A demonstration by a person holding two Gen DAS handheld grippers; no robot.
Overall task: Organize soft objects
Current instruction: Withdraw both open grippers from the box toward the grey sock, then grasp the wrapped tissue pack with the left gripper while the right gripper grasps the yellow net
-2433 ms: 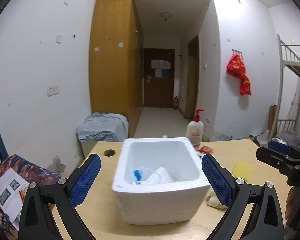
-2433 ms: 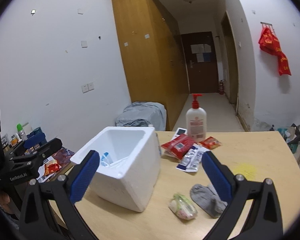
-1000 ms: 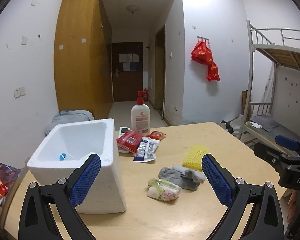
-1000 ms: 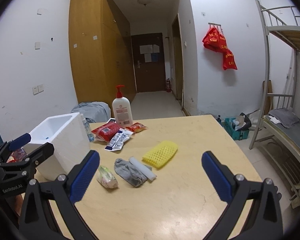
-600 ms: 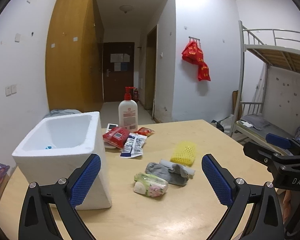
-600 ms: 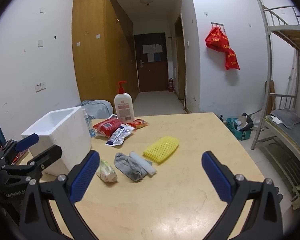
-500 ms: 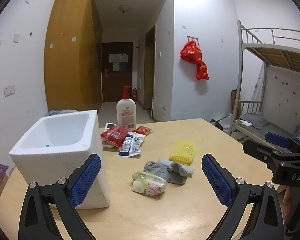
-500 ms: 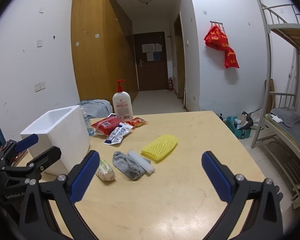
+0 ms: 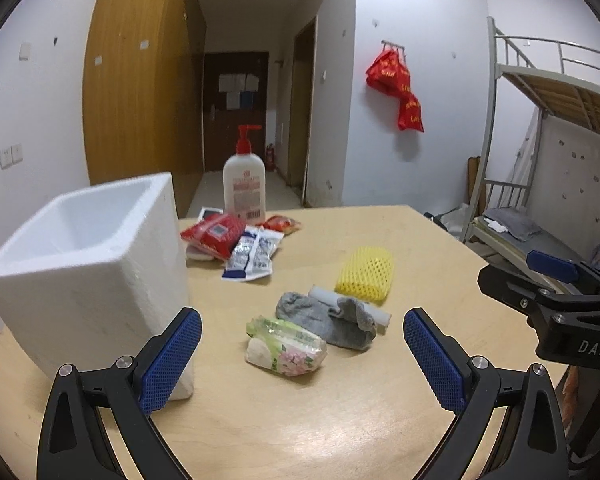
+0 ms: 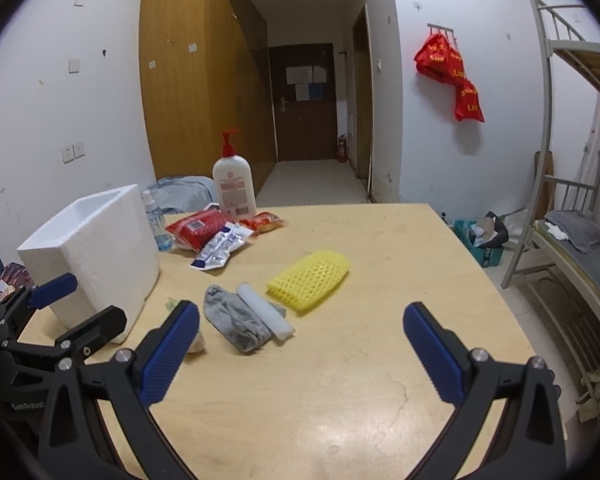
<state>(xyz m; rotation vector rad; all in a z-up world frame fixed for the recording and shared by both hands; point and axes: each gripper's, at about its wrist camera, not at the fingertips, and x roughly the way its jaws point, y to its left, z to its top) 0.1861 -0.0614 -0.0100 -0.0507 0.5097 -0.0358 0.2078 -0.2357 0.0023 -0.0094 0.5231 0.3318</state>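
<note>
Grey sock (image 9: 328, 320) just beyond the wide-apart left tongs (image 9: 302, 356)

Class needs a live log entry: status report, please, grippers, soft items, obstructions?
Left gripper open, right gripper open, both empty. Grey sock, yellow foam net on table, outside foam box. Nothing blocking.

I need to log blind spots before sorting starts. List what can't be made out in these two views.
- Foam box contents: left wrist view, the near wall hides the floor inside; right wrist view shows only its outside.
- Tissue pack: right wrist view, mostly behind the right gripper finger.
- White roll: left wrist view, its middle is covered by the grey sock.
- Pump bottle label: print too small in both views.
</note>
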